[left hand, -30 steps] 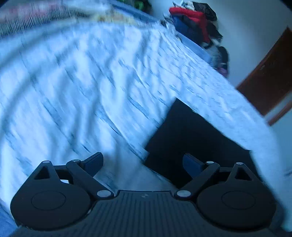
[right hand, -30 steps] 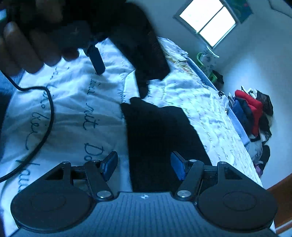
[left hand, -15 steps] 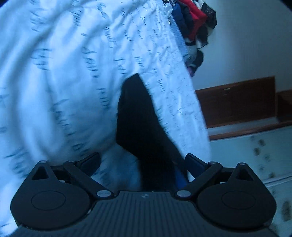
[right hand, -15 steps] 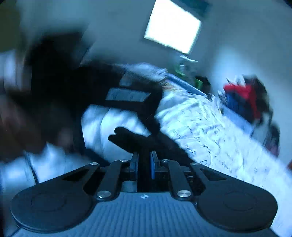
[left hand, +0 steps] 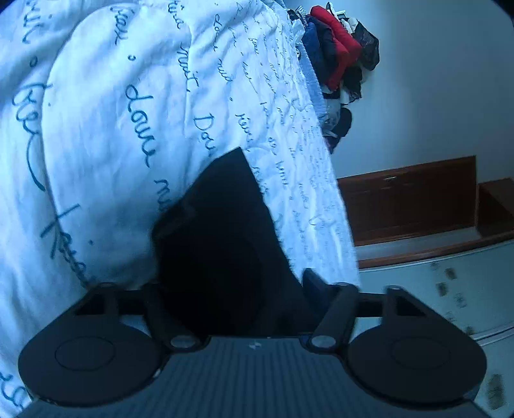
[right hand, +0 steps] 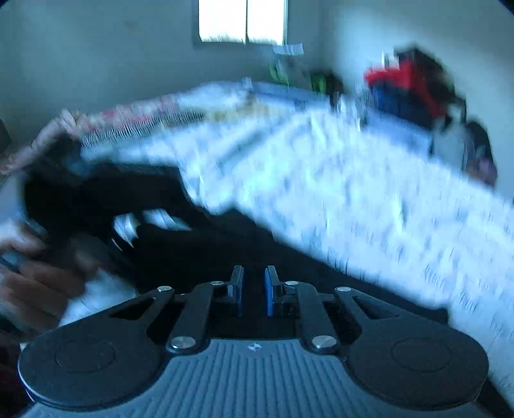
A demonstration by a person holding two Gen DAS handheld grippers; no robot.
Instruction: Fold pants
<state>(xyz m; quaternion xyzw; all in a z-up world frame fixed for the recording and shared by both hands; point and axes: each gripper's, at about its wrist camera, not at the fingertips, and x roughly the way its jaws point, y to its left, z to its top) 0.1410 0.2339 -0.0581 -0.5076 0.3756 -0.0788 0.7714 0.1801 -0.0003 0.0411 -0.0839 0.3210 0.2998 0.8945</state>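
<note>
Black pants point(left hand: 221, 231) spread dark across the white script-printed duvet point(left hand: 106, 128), near the bed's edge, one corner running up toward the pillows and the near bulk filling the space between the fingers of the left gripper point(left hand: 237, 289). Wide apart, those jaws, with cloth lying between them but not yet pinched; left pad hidden behind the fabric, so contact there cannot be told. In the right wrist view, badly blurred: the same pants point(right hand: 225, 244) stretched from the lower centre away to the left, and the right gripper point(right hand: 253, 289) drawn narrow on a dark fold, apparently clamped on cloth, with only a thin gap showing between the blue pads point(right hand: 269, 292). At far left, a hand point(right hand: 35, 283) around the other tool. Probably the lifting of one end for a fold-over, judging from the layout. Best done by closing the left jaws on the hem at a level matching the right, taking both layers at once, then raising both ends together with even tension, no twist. Risk of a single-layer grab, and of cloth sliding off the bed edge on the side of the wooden furniture point(left hand: 408, 199). Beyond, a clothes pile point(left hand: 337, 54) by the wall and a bright window point(right hand: 241, 19).
</note>
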